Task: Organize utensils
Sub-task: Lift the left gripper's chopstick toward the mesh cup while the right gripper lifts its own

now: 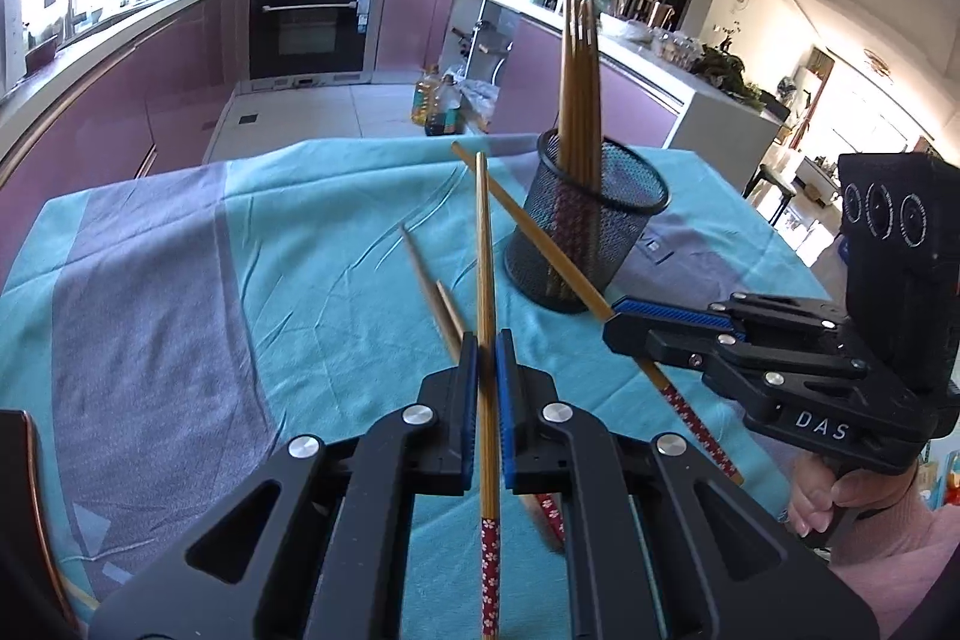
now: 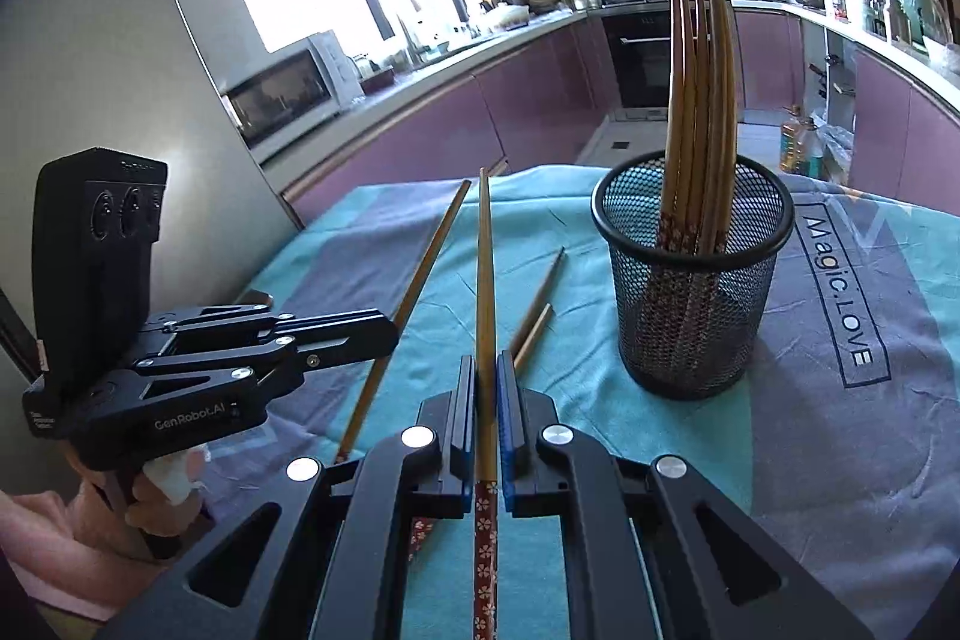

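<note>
Purple-fronted kitchen cabinets and a built-in oven curve behind a table draped in a teal and grey cloth [image 1: 288, 244], where the sorting takes place. Each hand carries one chopstick clamped between blue pads: the left gripper [image 1: 486, 358] is closed on a chopstick [image 1: 483, 250] that runs forward along its fingers, and the right gripper [image 2: 487, 382] grips its own chopstick [image 2: 485, 268] the same way, patterned red end trailing back toward the handle. Two loose chopsticks [image 1: 429, 286] lie on the cloth just beyond the left fingers, not yet collected. A black mesh cup [image 2: 696, 292] stands upright on the cloth to the right of the held sticks, near but not touching them, and already holds a bundle of chopsticks [image 2: 699, 100] standing with red patterned ends down and plain tips up, leaning together against the far side of the rim. To do the drop well, each stick probably wants tipping toward vertical with the patterned end lowest, matching those inside, and lowering into the free part of the opening nearer the person so it does not jam against the bundle. The cup looks light and top-heavy, so a sideways knock on the rim could topple it; one hand at a time seems the safer order
</note>
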`<state>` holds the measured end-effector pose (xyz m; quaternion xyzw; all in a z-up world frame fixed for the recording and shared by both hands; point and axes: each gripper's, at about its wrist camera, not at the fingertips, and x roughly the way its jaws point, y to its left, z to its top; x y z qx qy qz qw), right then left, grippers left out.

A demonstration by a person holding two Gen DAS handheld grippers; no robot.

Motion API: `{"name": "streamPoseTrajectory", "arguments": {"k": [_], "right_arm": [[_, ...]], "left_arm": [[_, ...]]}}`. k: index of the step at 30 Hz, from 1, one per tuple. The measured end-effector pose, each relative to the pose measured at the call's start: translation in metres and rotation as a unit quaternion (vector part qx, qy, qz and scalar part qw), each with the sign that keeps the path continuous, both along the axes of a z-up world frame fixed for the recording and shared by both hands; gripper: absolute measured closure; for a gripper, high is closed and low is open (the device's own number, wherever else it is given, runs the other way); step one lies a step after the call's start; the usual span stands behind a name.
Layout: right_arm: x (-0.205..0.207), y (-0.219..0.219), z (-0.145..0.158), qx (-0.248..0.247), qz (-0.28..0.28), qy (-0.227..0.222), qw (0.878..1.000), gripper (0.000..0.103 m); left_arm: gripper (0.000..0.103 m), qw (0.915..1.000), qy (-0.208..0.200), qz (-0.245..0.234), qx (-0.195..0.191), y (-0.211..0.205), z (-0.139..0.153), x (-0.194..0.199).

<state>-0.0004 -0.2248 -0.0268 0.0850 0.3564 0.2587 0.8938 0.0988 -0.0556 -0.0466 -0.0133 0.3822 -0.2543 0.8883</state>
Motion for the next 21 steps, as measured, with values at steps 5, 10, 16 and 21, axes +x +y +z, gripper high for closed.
{"name": "streamPoseTrajectory", "arguments": {"k": [5,10,16,21], "right_arm": [[-0.002,-0.008,0.003,0.028,0.007,-0.004,1.0,0.097],[-0.003,-0.024,0.002,0.063,0.022,-0.004,0.998,0.097],[-0.007,-0.035,0.01,0.066,0.023,-0.018,0.997,0.097],[-0.009,-0.045,0.023,0.066,0.01,-0.04,0.997,0.097]], "left_arm": [[0.097,0.9999,-0.004,-0.005,-0.011,0.0,0.01,-0.001],[0.097,0.9995,-0.015,-0.009,-0.024,0.003,0.022,-0.002],[0.102,0.999,-0.028,-0.011,-0.035,0.005,0.037,-0.006],[0.102,0.9979,-0.047,-0.016,-0.043,0.005,0.054,-0.004]]}}
